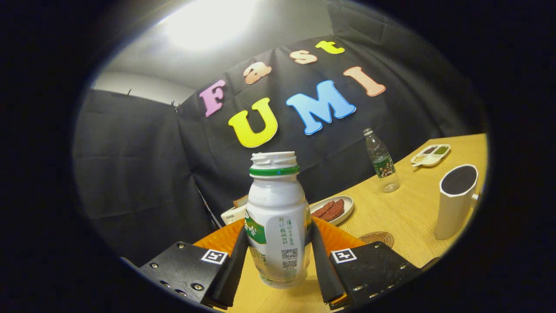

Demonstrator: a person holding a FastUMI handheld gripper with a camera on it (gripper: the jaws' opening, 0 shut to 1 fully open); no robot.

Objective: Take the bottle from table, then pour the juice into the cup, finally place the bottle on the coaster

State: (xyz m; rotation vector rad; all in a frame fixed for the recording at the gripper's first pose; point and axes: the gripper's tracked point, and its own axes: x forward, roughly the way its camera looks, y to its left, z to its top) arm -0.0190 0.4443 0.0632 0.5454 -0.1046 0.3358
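**White bottle held between the jaws, above the bench**

- Gripper [278,256]: jaws are clenched on the lower body of the bottle, one finger pressed to each side.
- White plastic juice bottle [278,221], uncapped, green neck ring, green-and-white label: held upright between the fingers, its base seen clear of the pale wooden bench [404,213]. Small print and a square code are seen on the label; the print is too small to be made out.
- Tall white cup [456,200]: set beyond the right finger.
- Round brown coaster [377,238]: laid just ahead of the right finger.
- Orange ribbed plate [226,239]: behind the bottle.
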